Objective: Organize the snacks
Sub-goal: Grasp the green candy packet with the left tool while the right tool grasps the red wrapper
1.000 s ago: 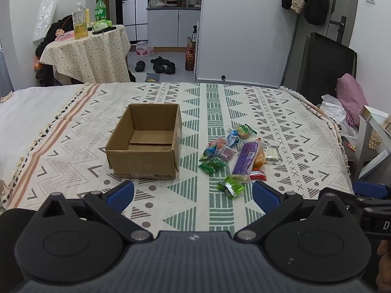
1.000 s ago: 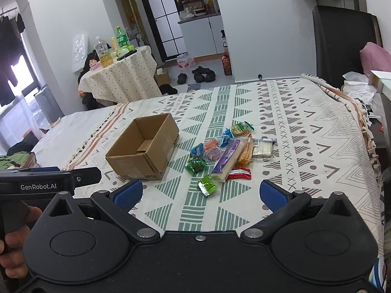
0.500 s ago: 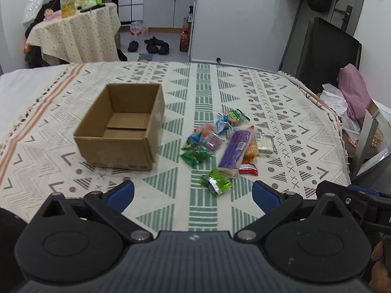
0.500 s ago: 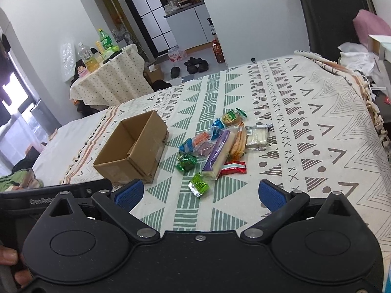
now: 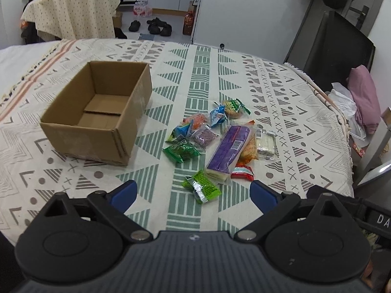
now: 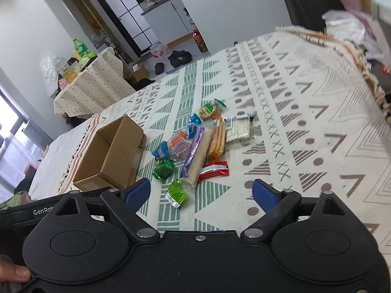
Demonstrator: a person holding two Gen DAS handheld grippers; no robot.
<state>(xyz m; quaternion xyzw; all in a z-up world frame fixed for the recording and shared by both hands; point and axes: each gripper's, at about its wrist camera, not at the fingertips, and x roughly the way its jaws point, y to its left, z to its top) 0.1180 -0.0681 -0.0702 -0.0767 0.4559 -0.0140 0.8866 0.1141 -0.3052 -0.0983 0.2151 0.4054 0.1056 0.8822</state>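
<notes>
An open, empty cardboard box [image 5: 97, 117] stands on the patterned bedspread [image 5: 200, 73]; it also shows in the right wrist view [image 6: 114, 151]. To its right lies a pile of snack packets, with a long purple pack [image 5: 229, 151] in the middle, also in the right wrist view [image 6: 195, 153]. A green packet [image 5: 201, 189] lies nearest me, also in the right wrist view [image 6: 177, 194]. A red packet [image 6: 213, 168] lies beside the purple pack. My left gripper [image 5: 193, 195] is open and empty, just short of the green packet. My right gripper [image 6: 201, 194] is open and empty above the near packets.
A clear pack of white sticks [image 5: 265, 144] lies at the pile's right edge. The bed's right edge [image 5: 342, 131] drops to a pink cushion [image 5: 364, 102] and clutter. A cloth-covered side table [image 5: 73, 12] with bottles stands beyond the bed.
Both grippers have moved forward and down toward the snack pile, which now looks larger and closer. The right view has tilted. Both stay open; nothing was picked up.
</notes>
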